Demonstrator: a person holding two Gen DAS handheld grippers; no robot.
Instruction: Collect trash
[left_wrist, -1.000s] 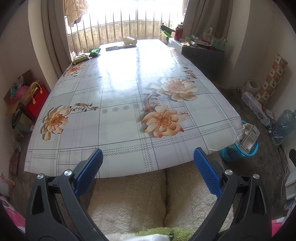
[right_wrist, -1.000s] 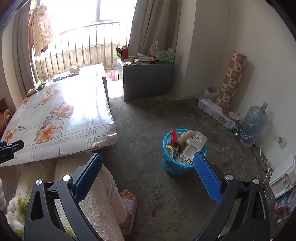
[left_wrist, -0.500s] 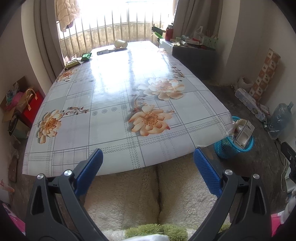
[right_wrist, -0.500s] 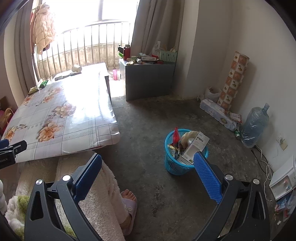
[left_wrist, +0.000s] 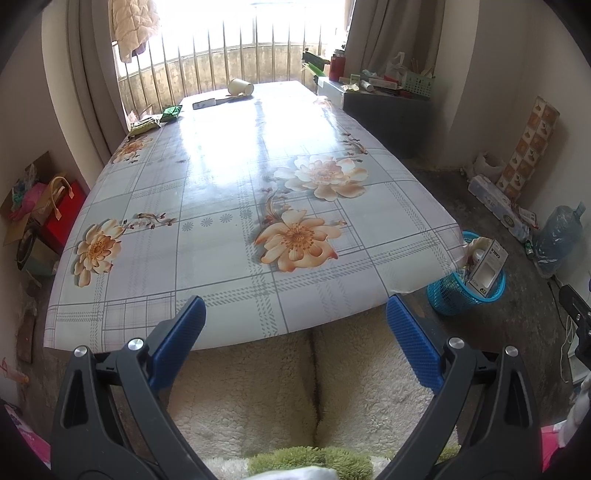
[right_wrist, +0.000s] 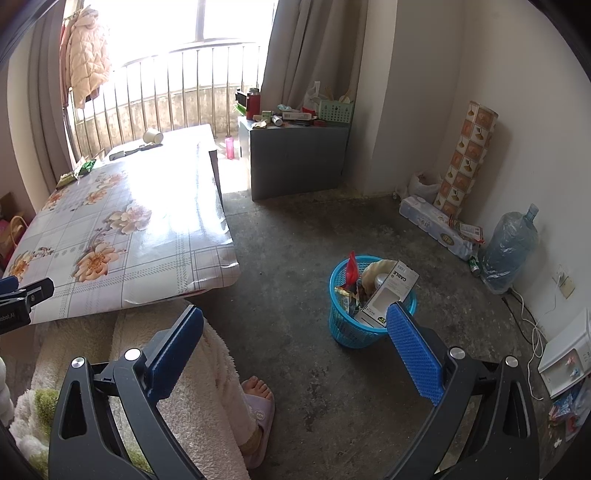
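- Left tongs (left_wrist: 295, 321): jaws apart, nothing between them. I hold them low at the near edge of the flowered table (left_wrist: 229, 236), above the seated person's fleece-clad lap (left_wrist: 314, 391).
- Right tongs (right_wrist: 295, 325): jaws apart, empty, aimed at bare floor. The blue basket (right_wrist: 349, 325) sits just past the right-hand jaw tip.
- Remaining trash, as I judge it: a tipped paper cup (left_wrist: 240, 87), a flat dark strip (left_wrist: 204, 103) beside it and two green wrappers (left_wrist: 172, 112) at the far left corner. All lie well ahead of the left tongs, at the window end.
- Container, blue basket: on the floor off the table's near right corner. Holds a white carton marked CABLE (right_wrist: 389, 291) standing well above the rim, a red packet (right_wrist: 351, 269), a pale crumpled item and small wrappers. It looks close to full.
- Risk 1: anything further dropped in may slide off the protruding carton onto the floor.
- Risk 2: the far items call for a long stretch over a glossy cloth; flat wrappers may skid rather than lift.
- Risk 3: the cup lies on its side and could roll off the edge if nudged.
- Risk 4: swinging the right tongs low could knock the light basket over.
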